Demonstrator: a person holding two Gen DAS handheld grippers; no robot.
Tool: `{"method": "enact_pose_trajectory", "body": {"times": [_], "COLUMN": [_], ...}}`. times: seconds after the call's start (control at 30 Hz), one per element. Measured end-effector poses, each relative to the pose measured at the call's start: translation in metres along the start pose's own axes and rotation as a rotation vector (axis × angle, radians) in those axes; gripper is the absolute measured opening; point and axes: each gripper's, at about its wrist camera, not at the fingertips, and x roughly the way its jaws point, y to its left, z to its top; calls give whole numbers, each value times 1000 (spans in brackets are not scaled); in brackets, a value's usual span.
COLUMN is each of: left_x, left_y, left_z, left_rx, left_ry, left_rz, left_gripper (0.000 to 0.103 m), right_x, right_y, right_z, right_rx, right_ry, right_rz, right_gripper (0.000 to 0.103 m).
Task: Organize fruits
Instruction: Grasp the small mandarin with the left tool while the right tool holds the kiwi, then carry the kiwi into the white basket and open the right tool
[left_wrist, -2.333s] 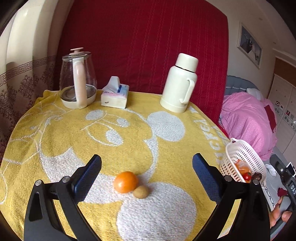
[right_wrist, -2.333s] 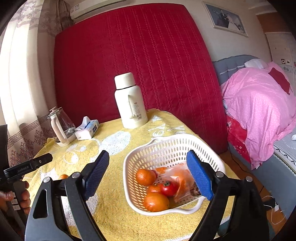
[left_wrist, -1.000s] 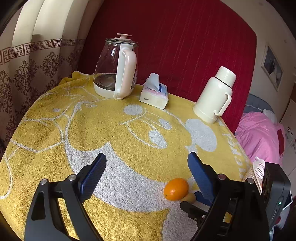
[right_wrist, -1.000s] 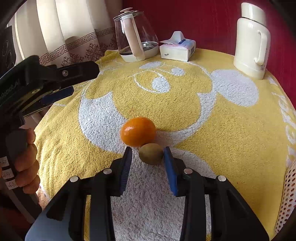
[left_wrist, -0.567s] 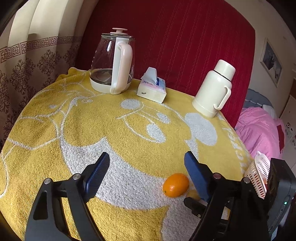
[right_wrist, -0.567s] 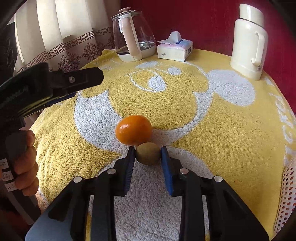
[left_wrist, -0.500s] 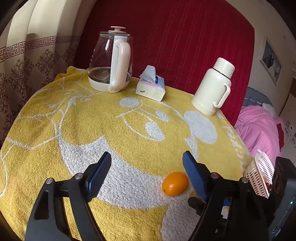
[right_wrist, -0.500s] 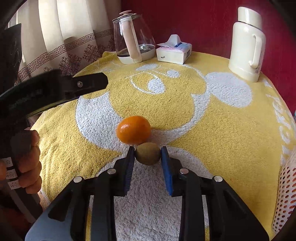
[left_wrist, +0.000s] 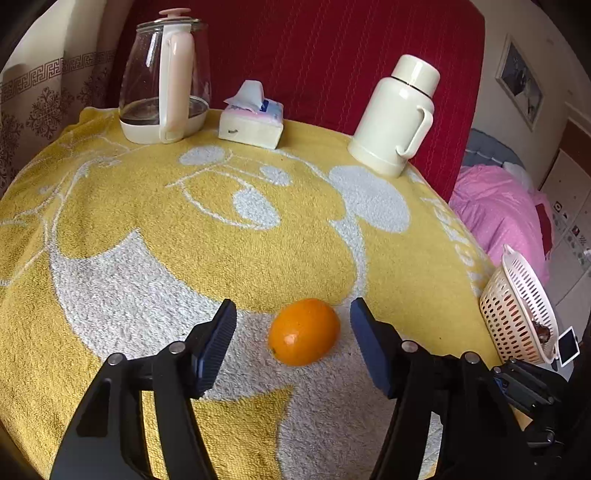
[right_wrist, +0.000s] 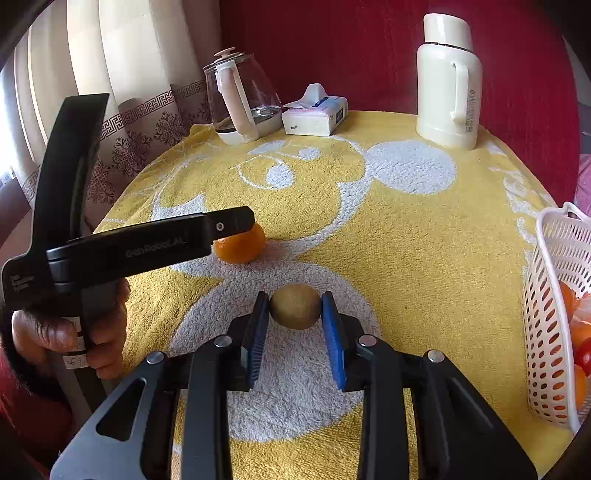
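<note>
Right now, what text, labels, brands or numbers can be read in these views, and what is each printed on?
"GenRoboLAI", roughly; faint embossing on the left gripper body.
Handwritten tags on its handle: unreadable.
Yellow towel edge lettering: partial, distorted, unreadable.
Thermos label: too small.
Tissue pack print: too blurred.
Kiwi, orange, basket: no text.

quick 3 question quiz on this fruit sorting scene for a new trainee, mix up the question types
1. True or false: the right gripper is shut on the kiwi.
2. Multiple choice: the orange sits (A) clamped by the left gripper, (B) between its open fingers, untouched, (C) in the basket.
3. Fill in: between the glass kettle and the cream thermos stands a ____ box.

Key
1. True; both pads touch the kiwi.
2. B; a gap shows on each side of the orange.
3. Tissue; the tissue box.
</note>
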Motion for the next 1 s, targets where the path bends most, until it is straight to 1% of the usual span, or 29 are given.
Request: {"method": "enact_pose_trajectory", "body": {"times": [0.2,0.27,0.43,0.7,1.0], "left_x": [16,18,17,8,-7], "left_y": [-4,-5,-9,-8,-16], "left_z": [-3,-4,-5,-11,-8], "left_rx": [22,29,45,26,39], "left_ry": [51,52,51,38,7], "left_rz": [9,12,2,-17,-44], "left_gripper": [50,50,43,43,43], "right_x": [-7,-9,-15,-42,-82], "right_y": [-2,-2,-4,-19,-56], "right_z": [-1,-3,-4,-1,1], "right_rx": [7,9,19,64,136], "right_ry": [-21,-28,-46,-110,-195], "right_rz": [1,3,-2,-35,-147], "right_gripper": [30,30,30,30,30]}}
